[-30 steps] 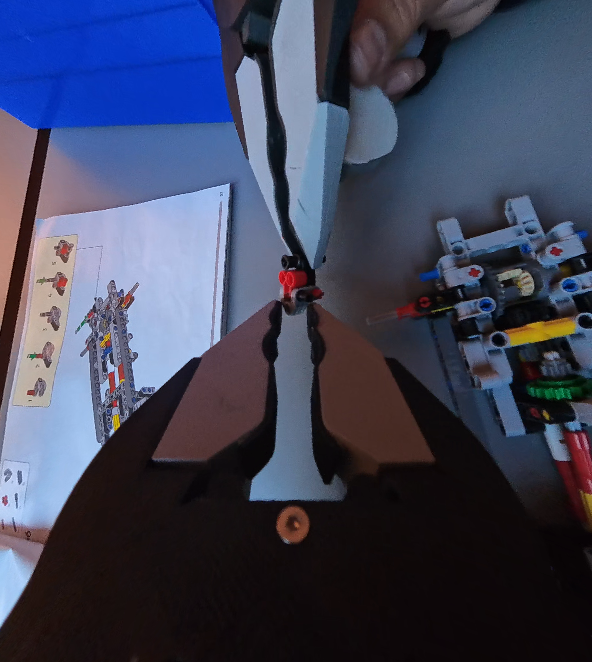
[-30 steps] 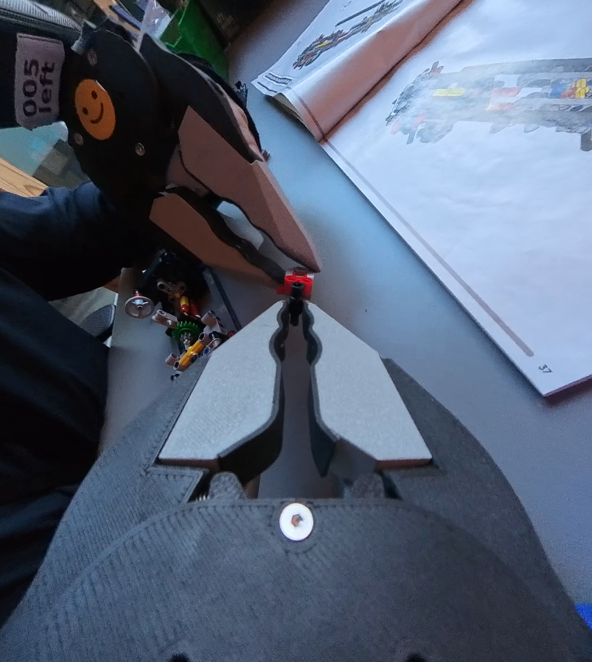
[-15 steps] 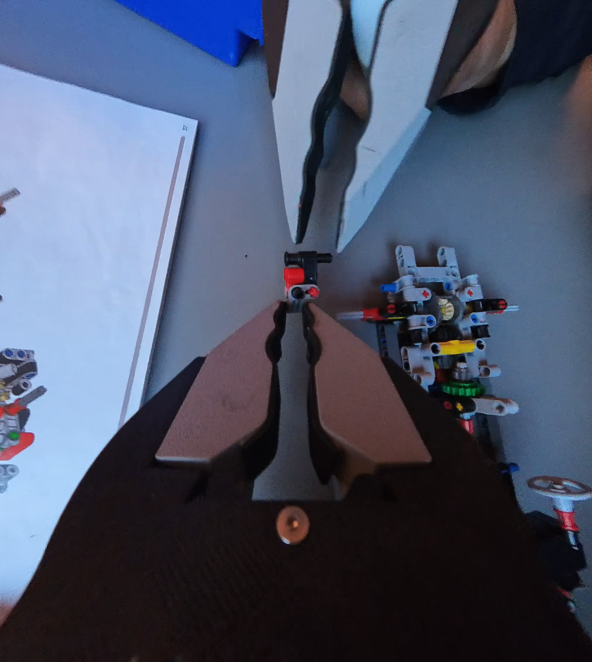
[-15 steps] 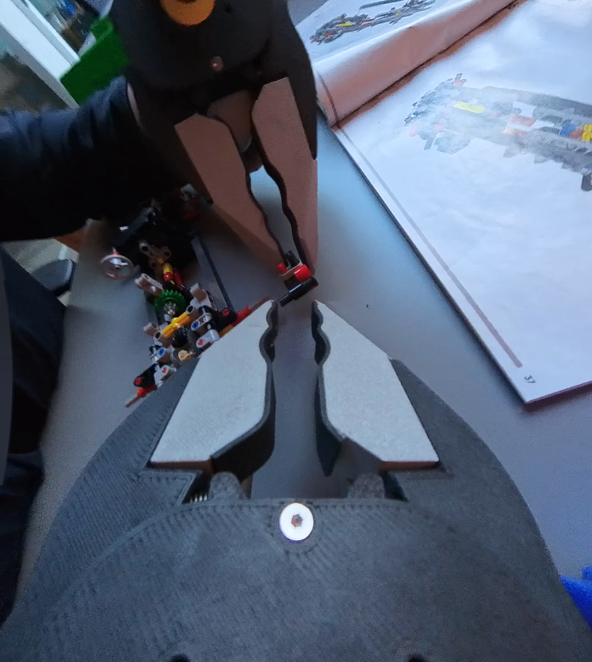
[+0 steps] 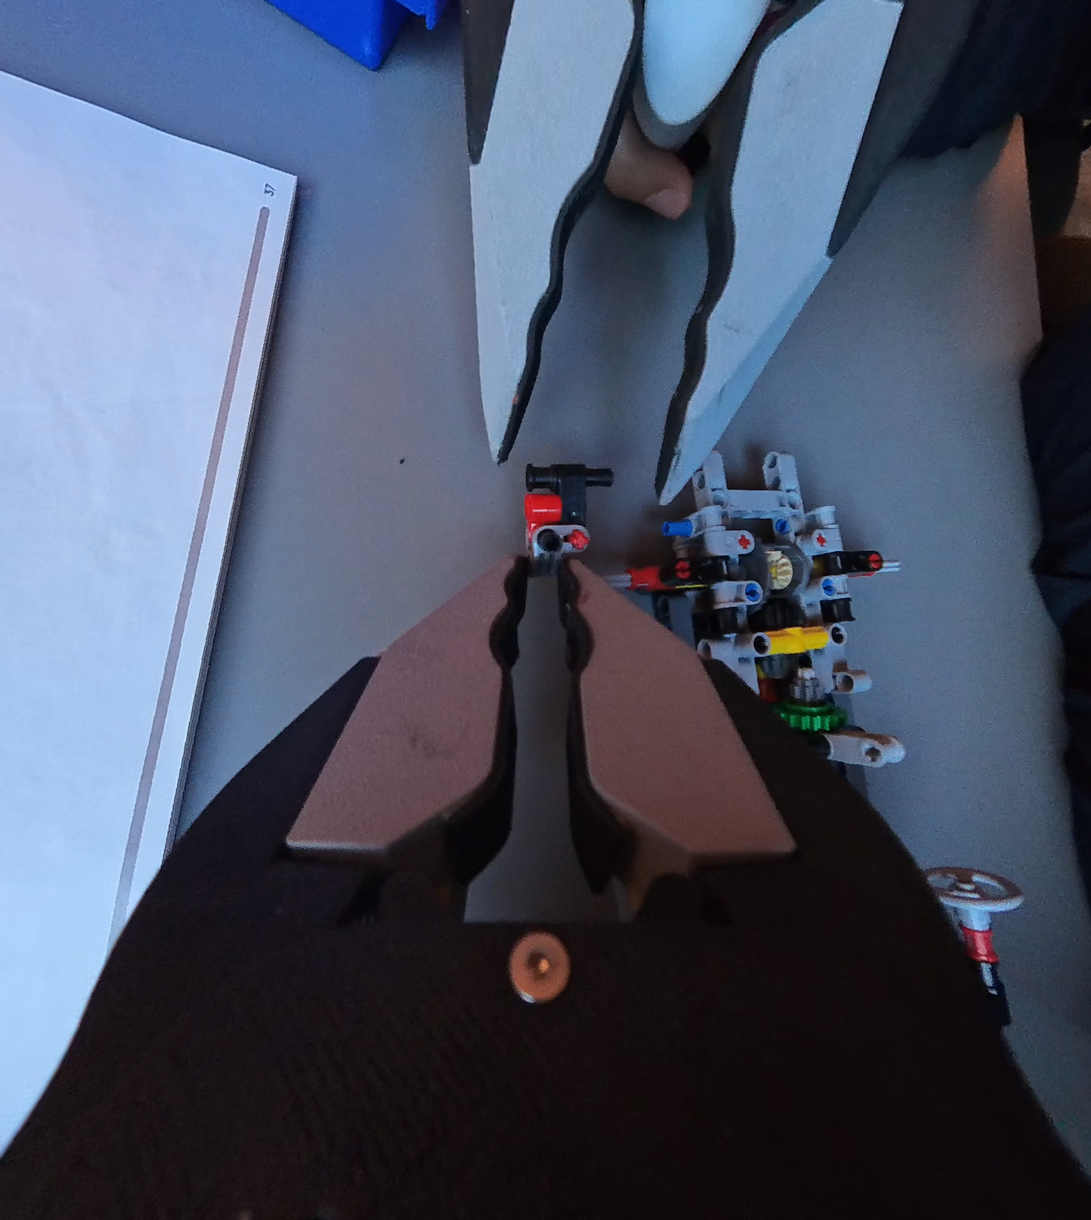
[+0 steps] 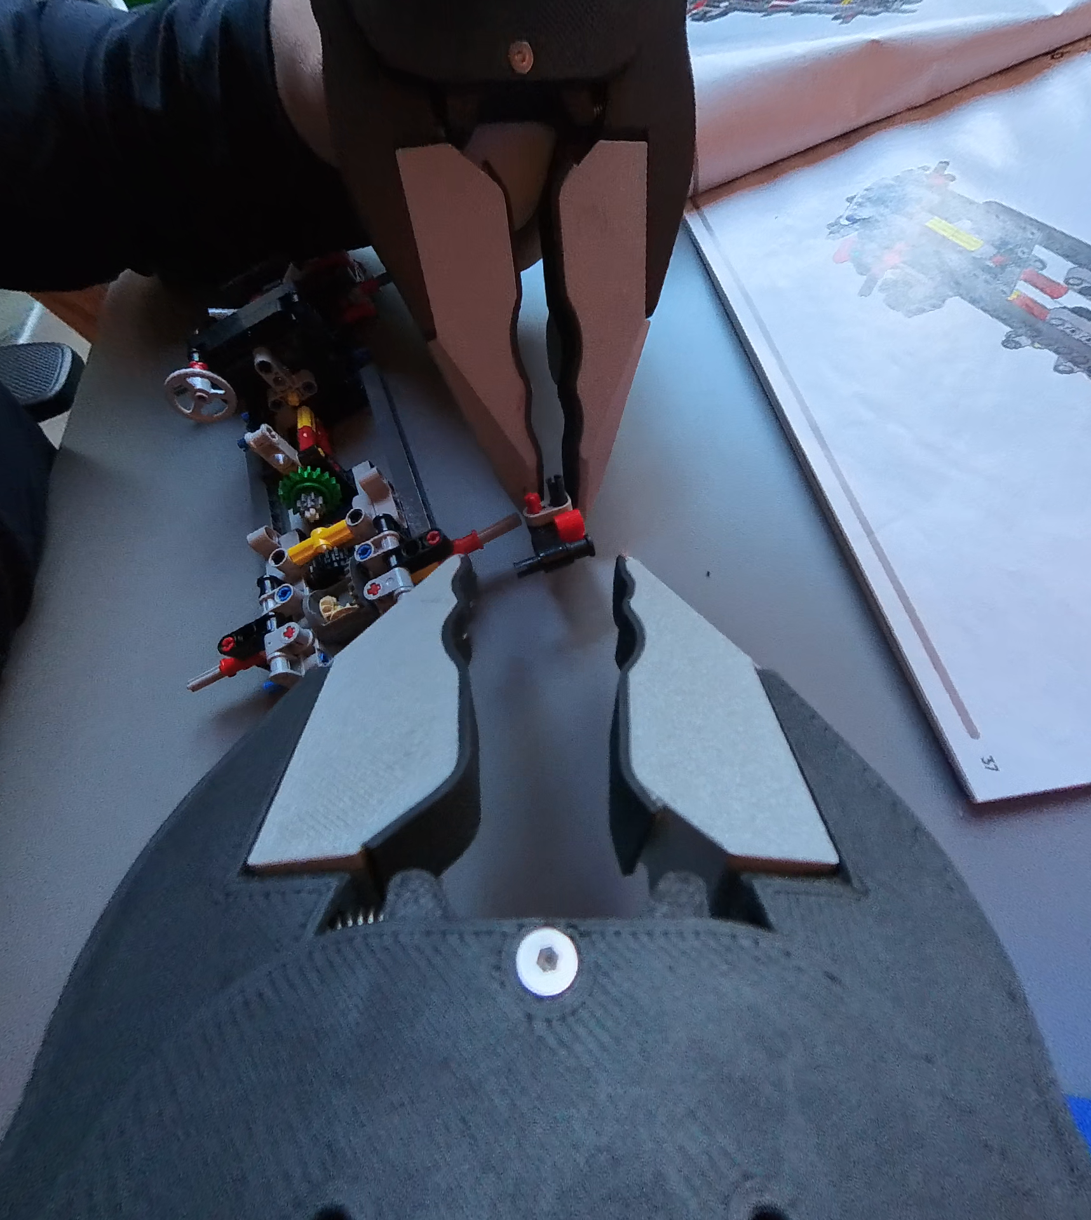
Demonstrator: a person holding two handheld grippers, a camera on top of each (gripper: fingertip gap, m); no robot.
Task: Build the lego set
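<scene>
The left gripper (image 5: 541, 566) is clamped on a little brick assembly (image 5: 556, 521), grey, red and black, sticking out past its tips just above the grey table (image 5: 364, 396). The right gripper (image 6: 539, 568) faces it with its jaws spread wide and bare, the piece just ahead of them. A bigger brick model (image 5: 773, 594) sits to the left gripper's right, and an open instruction booklet (image 5: 100, 462) lies off to its left.

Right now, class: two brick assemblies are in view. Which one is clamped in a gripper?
The small red, black and grey assembly, pinched at the left gripper's tips. The larger green-geared model lies untouched on the table.
</scene>
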